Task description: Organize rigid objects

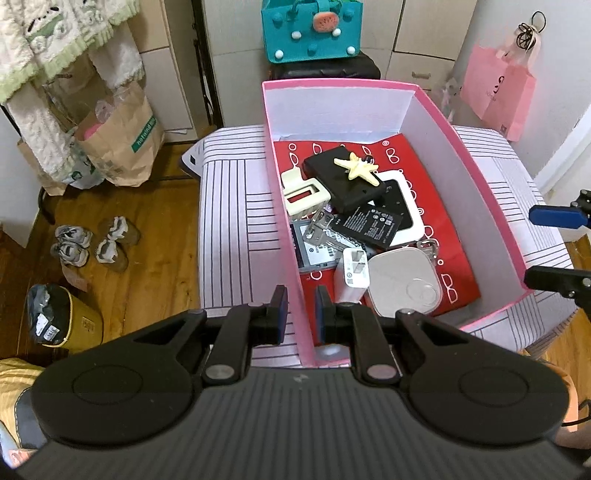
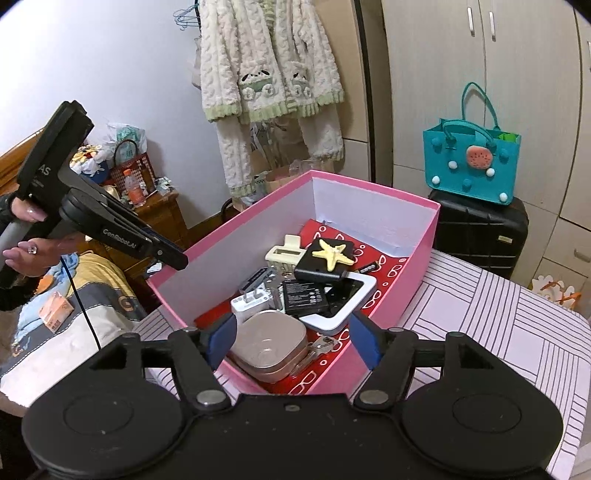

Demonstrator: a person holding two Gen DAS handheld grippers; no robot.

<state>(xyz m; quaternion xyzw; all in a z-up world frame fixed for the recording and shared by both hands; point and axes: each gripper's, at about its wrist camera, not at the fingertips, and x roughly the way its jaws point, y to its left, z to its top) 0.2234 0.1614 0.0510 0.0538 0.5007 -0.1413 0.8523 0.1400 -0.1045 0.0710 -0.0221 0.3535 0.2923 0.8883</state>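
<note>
A pink box (image 1: 291,236) (image 2: 402,280) sits on a striped cushion and holds several rigid objects on a red sheet: a black case topped with a cream starfish (image 1: 356,167) (image 2: 332,253), a cream clip (image 1: 304,194), a black battery (image 1: 369,223), a white charger (image 1: 352,275) and a beige square case (image 1: 404,286) (image 2: 269,345). My left gripper (image 1: 300,314) straddles the box's left wall, its jaws close on either side of it. My right gripper (image 2: 291,341) is open wide over the box's near corner, empty. It also shows at the right edge of the left wrist view (image 1: 557,247).
A teal felt bag (image 1: 310,29) (image 2: 472,166) stands on a black suitcase (image 2: 480,232) behind the box. Paper bags (image 1: 122,140), slippers (image 1: 92,243) and a yellow bin (image 1: 62,317) lie on the wooden floor at left. A pink bag (image 1: 498,96) hangs at right.
</note>
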